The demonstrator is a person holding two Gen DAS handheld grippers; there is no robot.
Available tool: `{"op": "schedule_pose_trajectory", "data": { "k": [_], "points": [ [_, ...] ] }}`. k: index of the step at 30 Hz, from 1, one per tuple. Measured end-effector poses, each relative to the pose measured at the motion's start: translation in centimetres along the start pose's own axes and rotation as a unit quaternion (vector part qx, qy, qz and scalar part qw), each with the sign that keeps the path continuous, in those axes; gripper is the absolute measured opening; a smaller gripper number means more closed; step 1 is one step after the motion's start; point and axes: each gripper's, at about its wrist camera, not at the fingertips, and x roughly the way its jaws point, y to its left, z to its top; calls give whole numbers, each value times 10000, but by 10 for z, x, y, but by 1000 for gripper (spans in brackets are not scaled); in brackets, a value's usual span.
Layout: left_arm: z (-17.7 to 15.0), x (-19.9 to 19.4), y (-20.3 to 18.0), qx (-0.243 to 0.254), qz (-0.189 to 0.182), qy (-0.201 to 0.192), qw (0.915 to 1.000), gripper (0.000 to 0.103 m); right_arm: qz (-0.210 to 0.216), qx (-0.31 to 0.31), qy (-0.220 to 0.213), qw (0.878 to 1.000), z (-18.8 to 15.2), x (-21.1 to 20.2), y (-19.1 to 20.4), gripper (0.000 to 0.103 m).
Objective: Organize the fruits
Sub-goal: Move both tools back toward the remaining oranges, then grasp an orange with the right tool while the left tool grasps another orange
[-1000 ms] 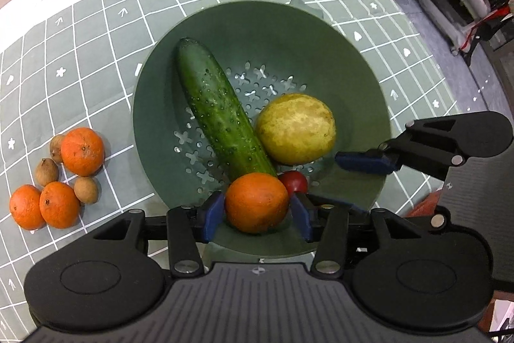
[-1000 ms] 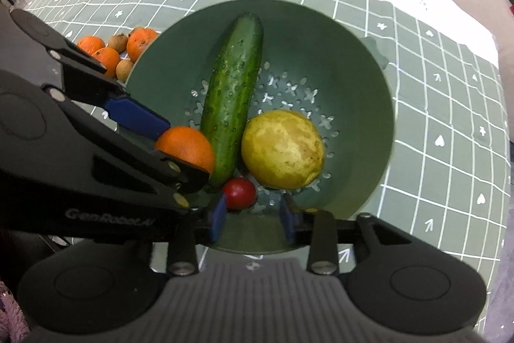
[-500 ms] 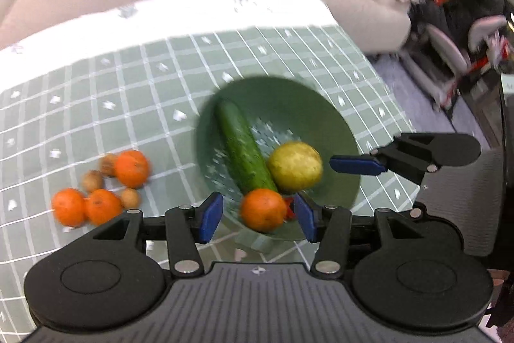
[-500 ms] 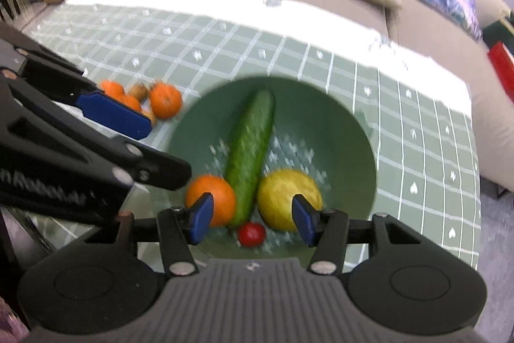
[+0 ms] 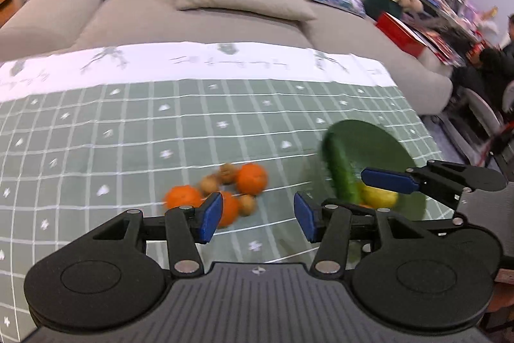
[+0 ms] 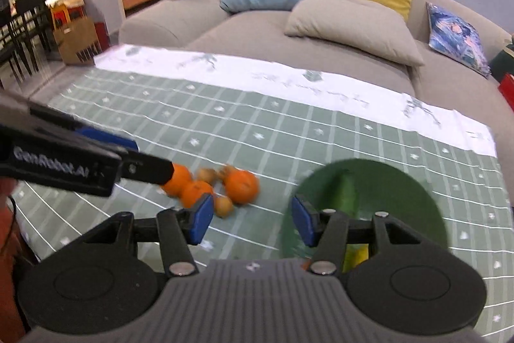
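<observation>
My left gripper (image 5: 258, 218) hangs open and empty above the green checked cloth (image 5: 160, 124), pointing at a blurred cluster of three oranges (image 5: 247, 179) and small brown fruits (image 5: 228, 172). At its right stands the green bowl (image 5: 379, 140) with a cucumber (image 5: 342, 172) and a yellow fruit (image 5: 380, 196); one finger (image 5: 388, 179) of the right gripper reaches over it. In the right wrist view, my right gripper (image 6: 252, 220) is open with nothing between its pads, between the oranges (image 6: 242, 185) and the bowl (image 6: 395, 185). Its body hides the bowl's near part.
A grey sofa (image 6: 257, 31) with blue, yellow and beige cushions runs along the table's far edge. The cloth's white border (image 5: 225, 63) marks that edge. Chairs, a paper bag (image 6: 77, 44) and a seated person (image 5: 504, 60) lie off to the sides.
Both grippers have drawn back and up from the bowl, tilting toward the sofa. The orange between the left jaws stayed in the bowl. The right jaws have opened wider.
</observation>
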Motion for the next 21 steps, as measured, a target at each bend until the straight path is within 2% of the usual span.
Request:
{"op": "schedule_pose_trajectory", "data": {
  "k": [4,7,9,14,21],
  "points": [
    [-13,3,24,-243,68,27,9997,60,68,-38,-1,10000,-1,14,24,51],
    [-17,8,37,-370,107,73,9992,60,123,-294,134,9994,-4,26,38,44],
    [-18,14,44,-461,178,87,9987,60,118,-492,195,9985,-5,32,44,44],
    [-20,28,58,-634,352,143,9973,60,82,-658,358,9972,1,52,45,41],
    [-12,48,73,-990,287,337,9941,60,32,-731,590,9956,15,82,38,39]
  ]
}}
